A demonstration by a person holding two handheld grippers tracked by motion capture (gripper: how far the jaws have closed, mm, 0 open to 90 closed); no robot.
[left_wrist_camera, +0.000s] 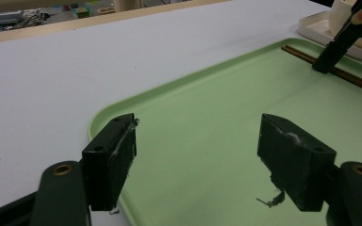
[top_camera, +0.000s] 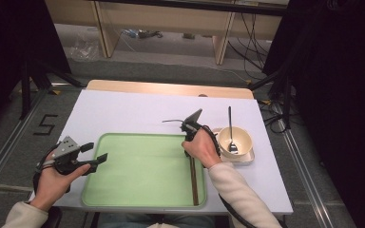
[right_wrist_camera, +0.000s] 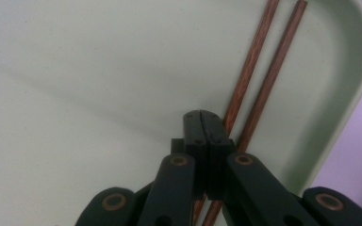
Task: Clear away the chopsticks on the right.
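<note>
We held our right gripper (right_wrist_camera: 201,123) closed and empty just above the chopsticks (right_wrist_camera: 250,89) in the tray (top_camera: 138,190); our left gripper (left_wrist_camera: 198,160) stood open, empty.

The left hand (top_camera: 52,183) comes in from the near left with its forearm in a pale sleeve, and holds the left gripper (top_camera: 97,156) low and roughly level, pointing right; its two black jaws stand wide apart with nothing between them, a grey three-cornered plate on top. The right forearm, also in a pale sleeve, reaches up from the near right, and the right hand (top_camera: 201,148) wraps the right gripper (right_wrist_camera: 201,117) tipped downward. Its jaws are pressed flat together, pad against pad, with a black cable trailing back along the sleeve.
</note>
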